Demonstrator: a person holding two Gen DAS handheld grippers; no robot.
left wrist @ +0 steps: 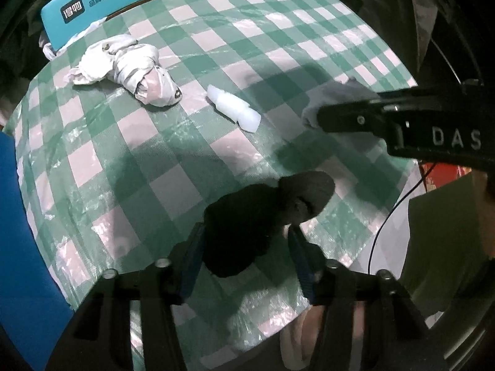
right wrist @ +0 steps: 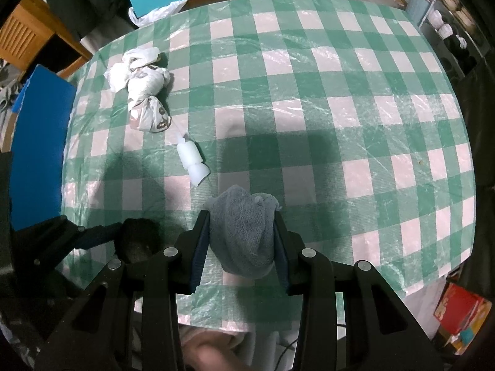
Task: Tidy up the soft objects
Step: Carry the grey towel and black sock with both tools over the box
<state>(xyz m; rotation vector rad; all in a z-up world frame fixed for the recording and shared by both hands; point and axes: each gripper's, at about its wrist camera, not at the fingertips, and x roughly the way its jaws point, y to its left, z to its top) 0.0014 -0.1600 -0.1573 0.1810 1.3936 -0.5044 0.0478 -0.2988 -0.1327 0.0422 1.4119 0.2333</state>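
My right tool (right wrist: 241, 241) clenches a grey-blue towel (right wrist: 244, 232); my left tool (left wrist: 247, 247) grips a dark bundle (left wrist: 247, 225) over the checked bench (right wrist: 340, 123).

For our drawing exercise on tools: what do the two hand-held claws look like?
Both are black, angular frames with round silver bolts. The right claw and left claw have blue pads lining their fingers. White letters "DAS" mark the right claw's side in the left wrist view.

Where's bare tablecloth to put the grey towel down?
Free: the whole stretch right of the grey towel out to the table edge, and the far middle. Crowded: left side, with the white bundle, foam piece and dark cloth.
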